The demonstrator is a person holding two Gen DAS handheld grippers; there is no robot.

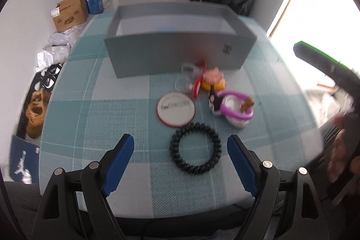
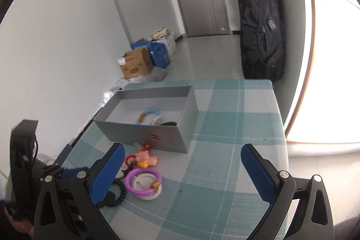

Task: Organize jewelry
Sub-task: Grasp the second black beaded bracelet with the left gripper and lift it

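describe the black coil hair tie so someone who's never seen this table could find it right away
Start at the grey box on the checked tablecloth and come toward the near edge, past the round white badge. The black coil tie lies flat there, between the open left gripper's fingers. It is the only all-black ring; the neighbouring ring is purple.

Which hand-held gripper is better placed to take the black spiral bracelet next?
Left. The left hand-held gripper is open with the black spiral bracelet between its fingers; the right hand-held gripper faces bare cloth.
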